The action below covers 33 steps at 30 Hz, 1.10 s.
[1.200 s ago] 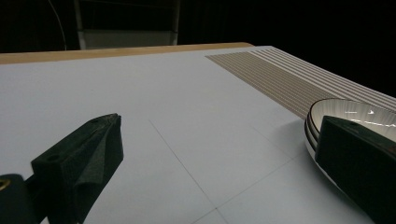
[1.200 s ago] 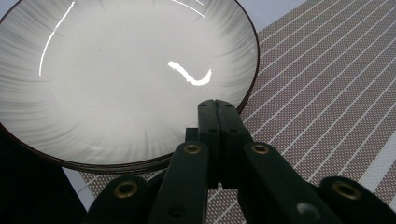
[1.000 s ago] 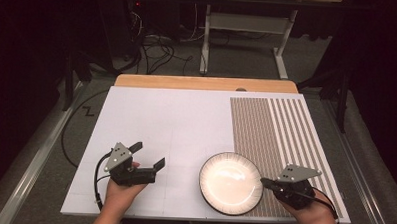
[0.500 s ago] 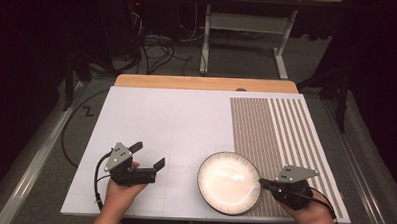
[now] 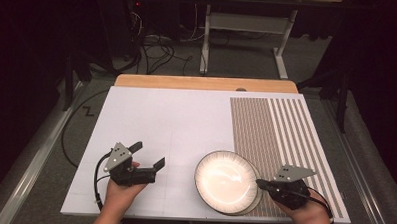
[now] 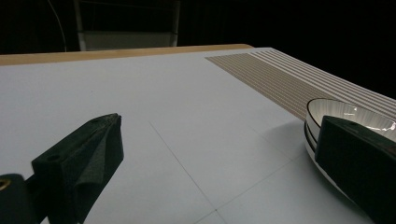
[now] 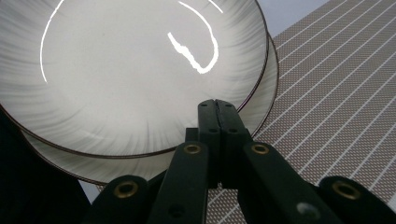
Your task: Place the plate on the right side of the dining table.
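Two white plates with thin dark rims lie stacked near the front of the white mat (image 5: 176, 121). The upper plate (image 5: 224, 179) (image 7: 130, 70) sits a little left of the lower plate (image 5: 255, 203) (image 7: 266, 93), whose rim peeks out at the right. My right gripper (image 5: 260, 183) (image 7: 216, 105) is shut with nothing between its jaws, and its tips sit at the upper plate's right rim. Left of the plates, my left gripper (image 5: 147, 155) (image 6: 219, 163) stands open above bare mat. In the left gripper view the stacked plates (image 6: 350, 109) lie just behind the right jaw.
A brown striped section (image 5: 276, 129) covers the right part of the mat. A wooden table edge (image 5: 202, 83) runs along the back. Cables (image 5: 154, 40) and a metal frame (image 5: 249, 23) lie on the dark floor beyond.
The upper plate has slid slightly to the left, so more of the lower plate's rim shows. The right gripper's tips have followed it a little. The left gripper has kept still.
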Tool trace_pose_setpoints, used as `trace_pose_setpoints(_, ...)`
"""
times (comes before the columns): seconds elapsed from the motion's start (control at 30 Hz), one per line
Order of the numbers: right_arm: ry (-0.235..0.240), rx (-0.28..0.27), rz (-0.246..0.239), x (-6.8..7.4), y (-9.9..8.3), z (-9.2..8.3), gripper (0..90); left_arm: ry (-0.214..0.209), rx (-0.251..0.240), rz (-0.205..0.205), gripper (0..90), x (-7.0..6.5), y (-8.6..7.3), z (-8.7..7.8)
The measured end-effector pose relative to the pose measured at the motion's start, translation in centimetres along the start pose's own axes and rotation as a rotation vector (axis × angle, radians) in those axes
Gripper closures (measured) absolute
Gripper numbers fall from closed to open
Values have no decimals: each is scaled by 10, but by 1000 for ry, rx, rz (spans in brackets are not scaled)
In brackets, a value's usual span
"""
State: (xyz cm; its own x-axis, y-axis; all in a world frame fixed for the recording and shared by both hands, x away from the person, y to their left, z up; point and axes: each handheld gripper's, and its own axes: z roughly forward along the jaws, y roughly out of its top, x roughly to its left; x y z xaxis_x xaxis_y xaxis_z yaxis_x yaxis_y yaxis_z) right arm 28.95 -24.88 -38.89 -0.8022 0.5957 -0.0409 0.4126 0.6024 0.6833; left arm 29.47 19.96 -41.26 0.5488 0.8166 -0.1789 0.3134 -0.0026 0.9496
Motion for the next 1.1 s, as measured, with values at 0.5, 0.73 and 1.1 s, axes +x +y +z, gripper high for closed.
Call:
trace_pose_setpoints(0.5, 18, 0, -5, 6, 2, 6, 900, 0, -9, -3, 18, 0, 0, -1)
trace_pose_setpoints(0.73, 26, -2, 0, 5, 2, 6, 900, -1, -9, 1, 18, -1, 1, -1)
trace_pose_setpoints(1.1, 28, 12, -19, 11, 5, 14, 900, 1, -21, 2, 18, 0, 2, -3)
